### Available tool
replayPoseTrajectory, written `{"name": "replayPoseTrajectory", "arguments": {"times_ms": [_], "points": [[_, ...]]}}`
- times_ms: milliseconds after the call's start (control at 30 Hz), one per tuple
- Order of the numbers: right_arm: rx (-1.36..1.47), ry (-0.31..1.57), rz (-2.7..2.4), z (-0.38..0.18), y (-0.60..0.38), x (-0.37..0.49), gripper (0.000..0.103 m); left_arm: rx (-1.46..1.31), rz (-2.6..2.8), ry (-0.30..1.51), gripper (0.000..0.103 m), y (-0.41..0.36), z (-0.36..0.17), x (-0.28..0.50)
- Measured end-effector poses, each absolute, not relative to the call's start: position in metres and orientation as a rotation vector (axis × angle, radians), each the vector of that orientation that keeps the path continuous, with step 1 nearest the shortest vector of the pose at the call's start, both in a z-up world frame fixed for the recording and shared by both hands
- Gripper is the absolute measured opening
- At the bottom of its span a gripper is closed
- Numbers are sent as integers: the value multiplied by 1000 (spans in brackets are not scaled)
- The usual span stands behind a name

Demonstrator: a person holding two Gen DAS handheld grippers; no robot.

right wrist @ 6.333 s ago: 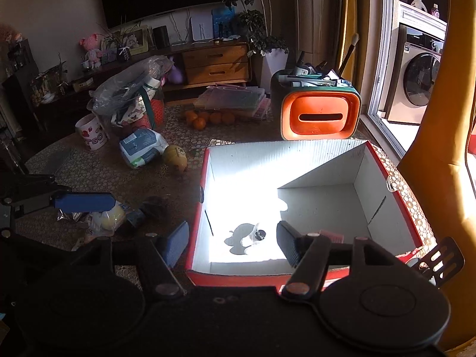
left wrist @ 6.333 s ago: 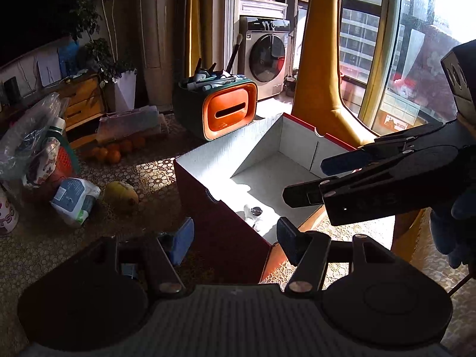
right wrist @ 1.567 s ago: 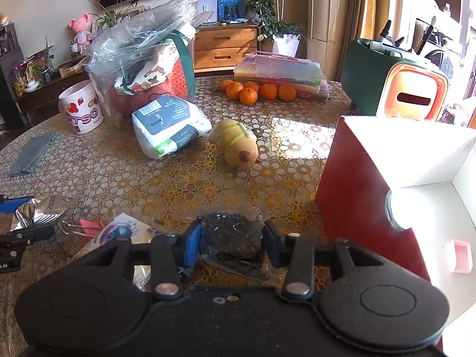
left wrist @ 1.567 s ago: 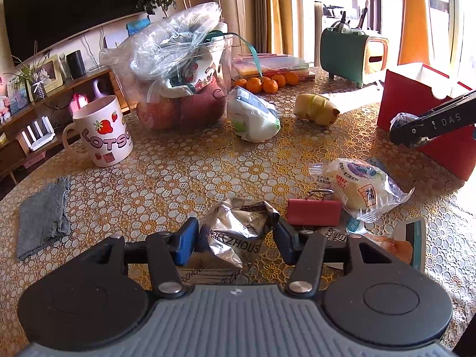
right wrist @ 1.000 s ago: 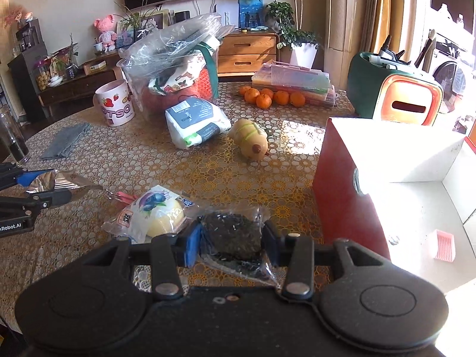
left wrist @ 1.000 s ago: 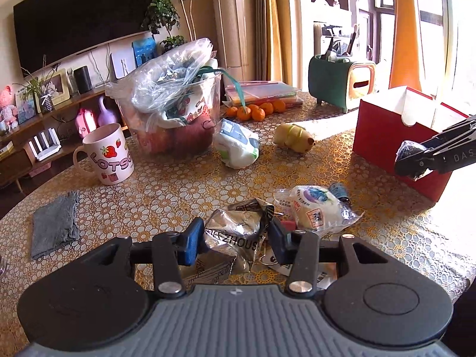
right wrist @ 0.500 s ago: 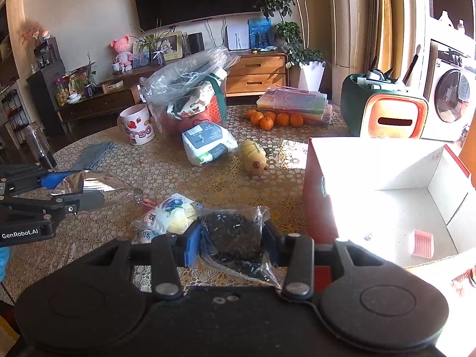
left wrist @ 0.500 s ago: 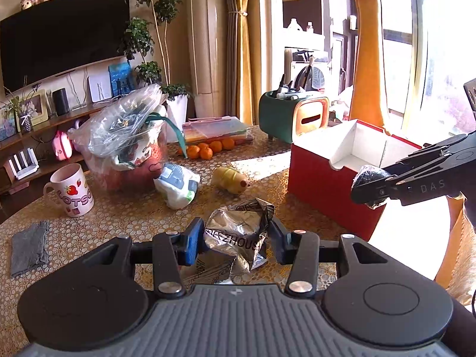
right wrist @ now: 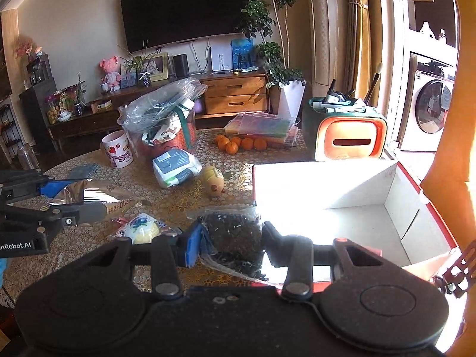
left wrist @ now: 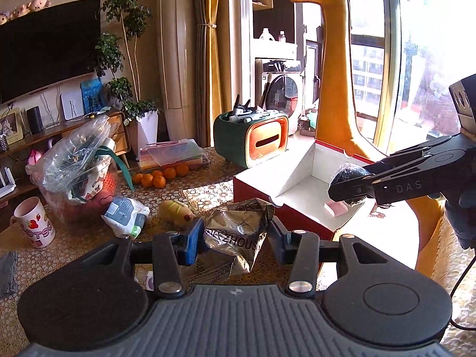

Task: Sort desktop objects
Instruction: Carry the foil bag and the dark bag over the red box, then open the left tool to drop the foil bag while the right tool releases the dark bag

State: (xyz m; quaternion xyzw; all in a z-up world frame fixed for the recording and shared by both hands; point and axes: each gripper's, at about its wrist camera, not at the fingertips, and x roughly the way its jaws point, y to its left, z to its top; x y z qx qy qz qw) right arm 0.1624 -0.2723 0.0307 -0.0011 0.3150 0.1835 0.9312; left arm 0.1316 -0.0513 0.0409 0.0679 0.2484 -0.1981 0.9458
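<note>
- Crinkled silver foil, a snack packet (left wrist: 238, 232) printed with dark letters, is pinched between the blue-padded fingers of the left gripper (left wrist: 235, 239), held up above the lace-patterned table (left wrist: 89, 238)
- Clear plastic full of small dark bits, a bag (right wrist: 233, 236) sits clamped in the right gripper (right wrist: 232, 242), its loose edge hanging below the fingers, over the near rim of the box
- Red outside and white inside, the open cardboard box (right wrist: 327, 184) stands just beyond both packets; a small pink item (left wrist: 336, 207) lies on its floor
- A wrapped yellow bun (right wrist: 141, 229) lies on the table between the grippers
</note>
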Motion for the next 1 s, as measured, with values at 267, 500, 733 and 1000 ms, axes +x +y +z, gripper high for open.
{"name": "replayPoseTrajectory", "arguments": {"times_ms": [267, 500, 733, 1000], "points": [[17, 627, 320, 34, -313, 172, 42, 160, -464, 496, 45, -96, 44, 145], [35, 619, 274, 33, -343, 180, 42, 180, -518, 507, 45, -134, 40, 161], [37, 628, 241, 27, -366, 191, 42, 187, -548, 517, 45, -170, 38, 183], [32, 651, 238, 14, -381, 219, 42, 174, -520, 554, 41, -197, 31, 227]]}}
